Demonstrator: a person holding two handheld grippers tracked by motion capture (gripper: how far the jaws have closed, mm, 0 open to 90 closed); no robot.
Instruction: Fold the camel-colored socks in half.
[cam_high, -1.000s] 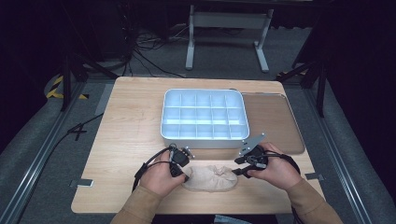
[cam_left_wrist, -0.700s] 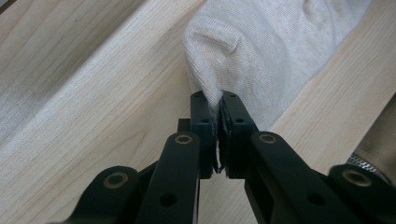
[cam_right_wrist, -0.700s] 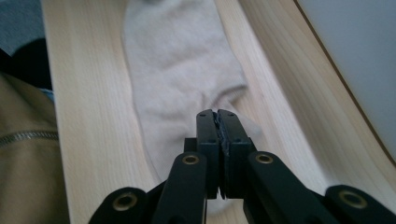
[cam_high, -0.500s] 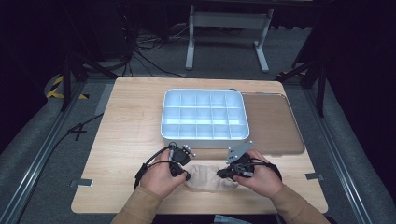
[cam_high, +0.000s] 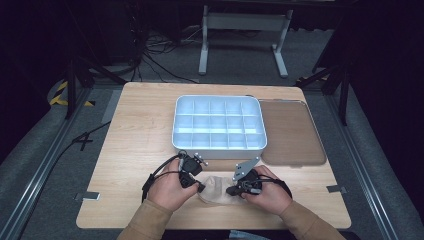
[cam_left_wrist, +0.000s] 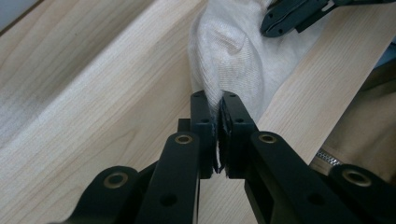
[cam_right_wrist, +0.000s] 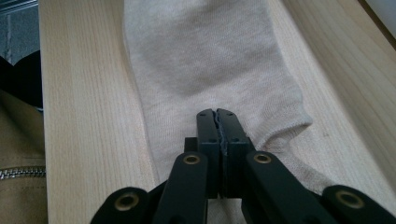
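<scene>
High view is showing the right claw (cam_high: 231, 191), jaws having just been closing, now pinching the beige knitted cotton sock (cam_high: 216, 189) lying on the light wooden table (cam_high: 130, 135), while the left claw (cam_high: 200, 188) is clamping its opposite end, readying a two-handed lift.

A pale blue compartment tray (cam_high: 219, 125) with a grid of empty cells sits on the wooden table (cam_high: 135, 135), toward its far half and a little right of centre. Just beside the tray's right edge lies a flat brown lid (cam_high: 290, 131) with rounded corners. Beyond the tray, off the table's far edge, a grey metal stand (cam_high: 244, 30) rests on the dark floor, and black cables (cam_high: 155, 62) trail to the stand's left. Left of the tray, past the table's edge, yellow-and-black hazard tape (cam_high: 62, 95) marks the floor.
</scene>
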